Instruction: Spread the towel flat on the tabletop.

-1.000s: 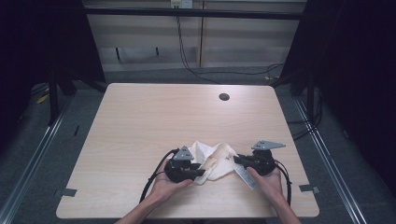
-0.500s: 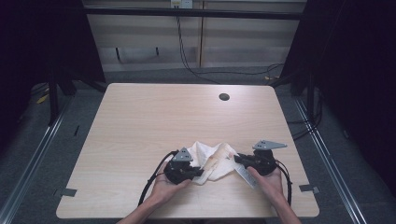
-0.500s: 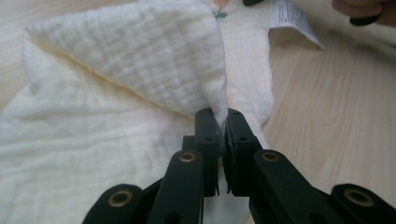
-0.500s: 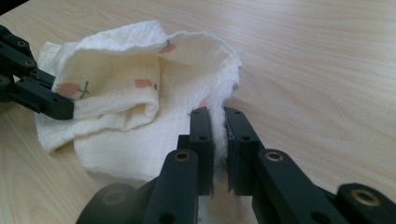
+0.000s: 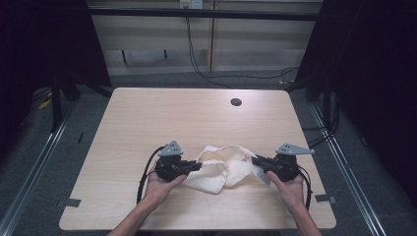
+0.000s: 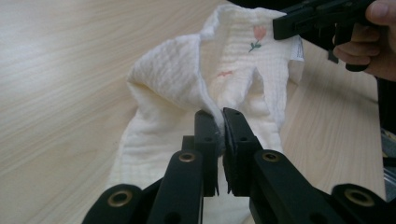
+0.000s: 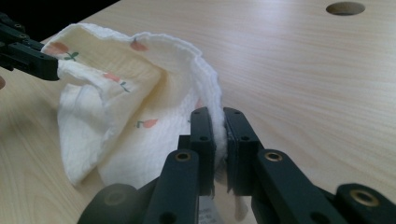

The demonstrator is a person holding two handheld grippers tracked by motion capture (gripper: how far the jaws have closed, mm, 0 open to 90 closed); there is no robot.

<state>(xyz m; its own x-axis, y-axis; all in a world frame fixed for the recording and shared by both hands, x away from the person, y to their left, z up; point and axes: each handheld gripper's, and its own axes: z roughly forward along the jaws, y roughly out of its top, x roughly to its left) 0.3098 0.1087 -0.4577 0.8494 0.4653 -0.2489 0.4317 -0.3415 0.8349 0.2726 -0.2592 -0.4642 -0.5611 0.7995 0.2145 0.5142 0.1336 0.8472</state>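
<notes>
Hands came first, two of them, at the near edge of the table (image 5: 123, 123). My left hand (image 5: 158, 189) held the left gripper (image 5: 196, 166), and my right hand (image 5: 290, 187) held the right gripper (image 5: 255, 160). That made two grippers, and each one had a grey three-cornered plate on top and a black cable trailing back.

Between the two grippers lay one cloth (image 5: 221, 167). It was cream and soft, with a bumpy weave and little pink flowers on it. I counted three flowers in the right gripper view and two in the left gripper view. The cloth sat bunched up on the near half of the table, close to the middle from side to side.

I saw the left gripper's two black jaws pinched tight on a fold of the cloth (image 6: 196, 79), with just a thin bit of cloth between them. The right gripper's two jaws were pinched the same way on the wavy edge of the cloth (image 7: 140, 93). In each gripper view I could see the other gripper far off, biting the other end.

Farther back the table was bare wood. One round hole (image 5: 236, 102) sat near the far edge. Past the table I saw a dark floor, some cables and a pale wall.
</notes>
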